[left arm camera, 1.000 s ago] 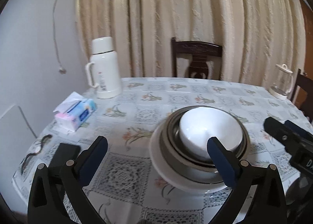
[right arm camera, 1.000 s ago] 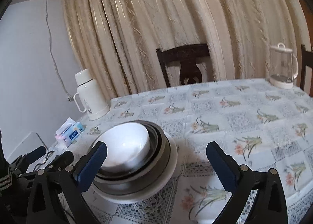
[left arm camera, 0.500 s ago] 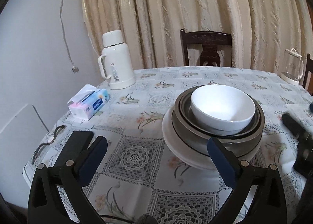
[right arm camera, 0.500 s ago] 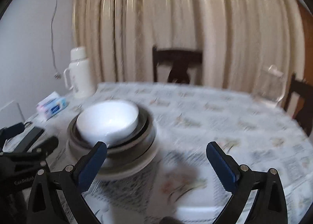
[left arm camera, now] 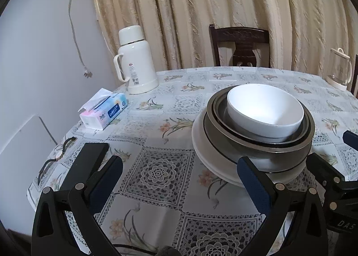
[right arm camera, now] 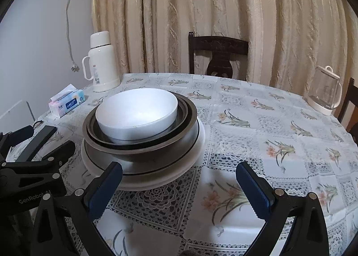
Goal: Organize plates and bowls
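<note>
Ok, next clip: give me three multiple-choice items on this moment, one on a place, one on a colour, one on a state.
1. Where is the white bowl?
A. Beside the thermos
B. Topmost in the dish stack
C. On a chair

2. What colour is the thermos?
A. White
B. Red
C. Black

3. How are the two grippers?
A. Both shut on dishes
B. One holds the bowl
C. Both open and empty

Answers: 1 B, it sits inside the metal bowls on the plate. 2 A, body and lid are white. 3 C, left gripper and right gripper jaws stand apart, holding nothing.
</note>
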The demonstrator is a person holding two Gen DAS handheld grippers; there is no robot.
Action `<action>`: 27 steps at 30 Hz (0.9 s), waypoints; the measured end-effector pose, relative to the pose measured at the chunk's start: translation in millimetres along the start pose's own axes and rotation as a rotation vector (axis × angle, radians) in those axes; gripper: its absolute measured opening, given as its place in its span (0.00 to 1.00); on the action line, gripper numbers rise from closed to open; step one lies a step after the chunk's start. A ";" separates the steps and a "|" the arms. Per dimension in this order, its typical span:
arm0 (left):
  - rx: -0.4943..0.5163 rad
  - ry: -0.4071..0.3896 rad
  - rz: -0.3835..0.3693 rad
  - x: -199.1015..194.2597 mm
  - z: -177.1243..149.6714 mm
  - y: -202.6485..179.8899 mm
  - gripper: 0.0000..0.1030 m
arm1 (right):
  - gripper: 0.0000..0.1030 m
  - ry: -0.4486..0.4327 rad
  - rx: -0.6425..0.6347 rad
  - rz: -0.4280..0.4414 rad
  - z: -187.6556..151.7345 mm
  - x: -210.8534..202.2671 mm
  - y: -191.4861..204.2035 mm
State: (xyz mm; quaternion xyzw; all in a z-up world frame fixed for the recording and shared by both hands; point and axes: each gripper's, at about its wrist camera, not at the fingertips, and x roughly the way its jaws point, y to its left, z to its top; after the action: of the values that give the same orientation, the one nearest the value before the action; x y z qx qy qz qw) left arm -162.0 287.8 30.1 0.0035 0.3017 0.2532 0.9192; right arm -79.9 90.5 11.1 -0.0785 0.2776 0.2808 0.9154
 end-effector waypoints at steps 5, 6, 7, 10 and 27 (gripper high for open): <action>0.002 0.012 -0.004 4.3 0.8 0.0 0.99 | 1.00 0.008 -0.003 0.009 0.3 2.2 0.6; 0.002 0.013 -0.004 4.6 0.7 -0.2 0.99 | 1.00 0.009 -0.005 0.011 0.2 2.4 1.3; 0.003 0.015 -0.005 5.2 0.7 -0.8 0.99 | 1.00 0.010 -0.007 0.014 0.6 2.8 1.3; 0.006 0.017 -0.006 5.7 0.3 -1.9 0.99 | 1.00 0.012 -0.013 0.020 0.2 3.3 3.4; 0.012 0.025 -0.010 8.7 -1.0 -4.8 0.99 | 1.00 0.009 -0.019 0.055 -2.3 3.0 6.9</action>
State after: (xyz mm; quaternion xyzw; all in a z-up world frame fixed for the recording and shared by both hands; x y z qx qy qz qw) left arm -154.2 287.6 23.8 0.0043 0.3148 0.2468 0.9165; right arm -82.8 96.9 7.7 -0.0808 0.2809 0.3082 0.9053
